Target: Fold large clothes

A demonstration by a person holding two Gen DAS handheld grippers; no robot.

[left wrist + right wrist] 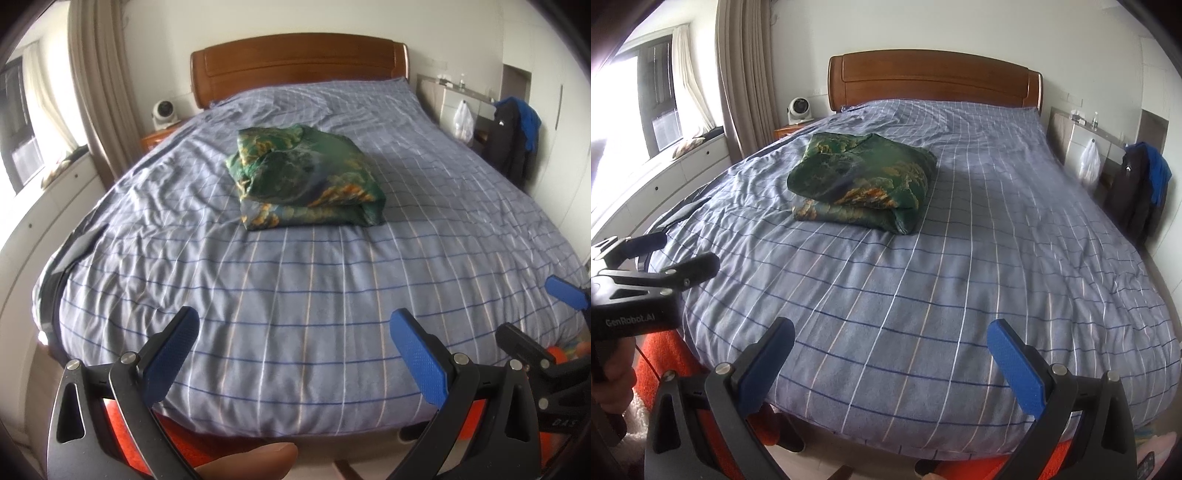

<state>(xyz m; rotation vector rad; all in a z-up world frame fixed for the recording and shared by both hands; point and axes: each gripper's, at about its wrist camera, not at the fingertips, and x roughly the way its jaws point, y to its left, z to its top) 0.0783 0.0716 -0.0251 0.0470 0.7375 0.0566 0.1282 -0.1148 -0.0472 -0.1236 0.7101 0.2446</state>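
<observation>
A green patterned garment (306,177) lies folded into a thick bundle in the middle of the bed (295,295); it also shows in the right wrist view (860,184). My left gripper (295,325) is open and empty, held above the foot of the bed, well short of the bundle. My right gripper (890,332) is open and empty too, beside it at the foot of the bed. Each gripper shows at the edge of the other's view: the right one (546,332), the left one (676,258).
The bed has a blue checked cover (960,258) and a wooden headboard (299,62). A small fan (164,112) stands on a nightstand at the left. A curtain (92,74), a window and white drawers are left; dark jackets (513,136) hang at the right.
</observation>
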